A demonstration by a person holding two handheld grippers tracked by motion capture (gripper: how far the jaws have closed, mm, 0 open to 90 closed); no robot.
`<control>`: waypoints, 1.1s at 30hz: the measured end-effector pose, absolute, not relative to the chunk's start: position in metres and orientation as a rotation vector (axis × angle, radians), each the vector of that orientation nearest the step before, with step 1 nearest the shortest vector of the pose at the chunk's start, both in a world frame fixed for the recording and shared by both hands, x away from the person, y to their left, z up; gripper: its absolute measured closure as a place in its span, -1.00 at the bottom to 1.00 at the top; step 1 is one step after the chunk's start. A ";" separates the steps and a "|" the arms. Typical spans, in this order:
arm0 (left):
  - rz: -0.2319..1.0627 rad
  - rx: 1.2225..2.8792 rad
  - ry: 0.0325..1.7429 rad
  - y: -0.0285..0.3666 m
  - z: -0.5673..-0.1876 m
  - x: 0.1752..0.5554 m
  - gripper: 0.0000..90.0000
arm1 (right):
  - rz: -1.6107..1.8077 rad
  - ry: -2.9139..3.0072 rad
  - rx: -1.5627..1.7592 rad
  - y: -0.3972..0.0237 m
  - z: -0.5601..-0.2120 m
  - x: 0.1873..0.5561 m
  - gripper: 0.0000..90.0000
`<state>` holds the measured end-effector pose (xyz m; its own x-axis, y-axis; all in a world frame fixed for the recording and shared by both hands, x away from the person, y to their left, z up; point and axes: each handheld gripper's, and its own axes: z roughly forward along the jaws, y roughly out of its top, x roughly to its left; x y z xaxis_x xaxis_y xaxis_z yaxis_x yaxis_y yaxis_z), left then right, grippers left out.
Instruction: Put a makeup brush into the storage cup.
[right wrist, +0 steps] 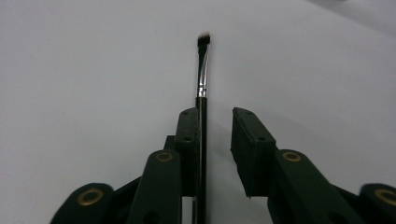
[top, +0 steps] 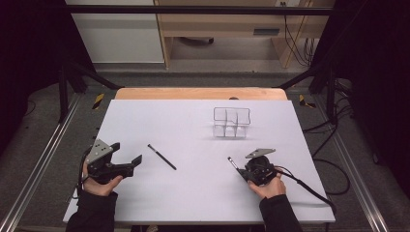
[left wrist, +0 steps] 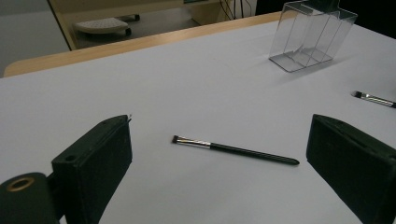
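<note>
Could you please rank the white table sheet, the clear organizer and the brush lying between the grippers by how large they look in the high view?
1. white table sheet, by far the largest.
2. clear organizer.
3. brush, thin; its length looks close to the organizer's width, and the organizer stands farther off.

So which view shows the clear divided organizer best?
The left gripper view: the clear organizer is large there, its partitions and base plainly visible at the table's far side. The high view shows the organizer whole but small and faint against the white sheet.
</note>
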<state>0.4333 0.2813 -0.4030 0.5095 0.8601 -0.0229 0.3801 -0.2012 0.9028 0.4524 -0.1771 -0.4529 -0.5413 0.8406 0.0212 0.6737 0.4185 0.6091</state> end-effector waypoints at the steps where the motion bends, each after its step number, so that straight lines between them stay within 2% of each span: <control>1: 0.628 1.793 1.040 0.281 -0.403 0.433 -0.87 | 0.833 2.381 1.319 -0.179 -0.450 0.453 0.55; 5: 0.626 1.792 1.040 0.282 -0.402 0.433 -0.87 | 0.785 2.419 1.341 -0.179 -0.438 0.459 0.48; 14: 0.623 1.791 1.039 0.283 -0.402 0.433 -0.87 | 0.664 2.530 1.322 -0.165 -0.428 0.470 0.47; 33: 0.622 1.800 1.041 0.282 -0.404 0.434 -0.87 | 0.496 2.637 1.341 -0.153 -0.444 0.480 0.59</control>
<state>0.4342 0.2816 -0.4035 0.5117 0.8588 -0.0242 0.3853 -0.2042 0.8999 0.4801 -0.1525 -0.4441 -0.5923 0.8054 0.0229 0.7586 0.5479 0.3526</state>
